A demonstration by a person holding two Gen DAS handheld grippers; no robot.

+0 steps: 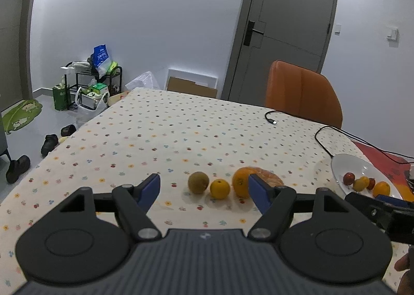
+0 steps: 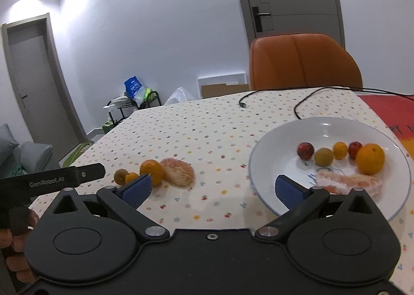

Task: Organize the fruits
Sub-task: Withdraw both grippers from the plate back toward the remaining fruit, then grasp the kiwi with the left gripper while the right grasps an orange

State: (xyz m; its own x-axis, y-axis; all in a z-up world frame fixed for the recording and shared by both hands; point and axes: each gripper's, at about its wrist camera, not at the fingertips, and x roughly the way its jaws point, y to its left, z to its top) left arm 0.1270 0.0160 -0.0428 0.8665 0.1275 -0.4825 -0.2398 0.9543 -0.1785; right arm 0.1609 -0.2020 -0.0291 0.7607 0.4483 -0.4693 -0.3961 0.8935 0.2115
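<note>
Nearest the lens, the left gripper [image 1: 203,187] hovers above the flower-dotted cream tablecloth [image 1: 160,134] with its blue-padded fingers spread wide and nothing between them. Just beyond its fingertips a row of fruit lies on the cloth: a brown fuzzy kiwi [image 1: 198,182], a small round yellow-orange citrus [image 1: 219,188] beside it, a larger orange [image 1: 241,182], and a peeled pinkish citrus wrapped in clear film [image 1: 269,177] touching the orange on the side toward the white round porcelain plate [image 1: 344,163]. The right gripper [image 2: 216,187] is likewise spread apart and empty, one finger over the near rim of that plate, the other over the cloth near the row. On the plate sit two small dark red fruits [image 2: 305,150], a dull yellow-green one [image 2: 323,156], a small yellow one [image 2: 340,150], a big orange [image 2: 370,159] and film-wrapped peeled citrus segments [image 2: 349,183]. Beyond the plate, black cables [image 2: 300,106] trail across the cloth, and an orange leather chair [image 2: 302,62] stands at the table's far edge.
</note>
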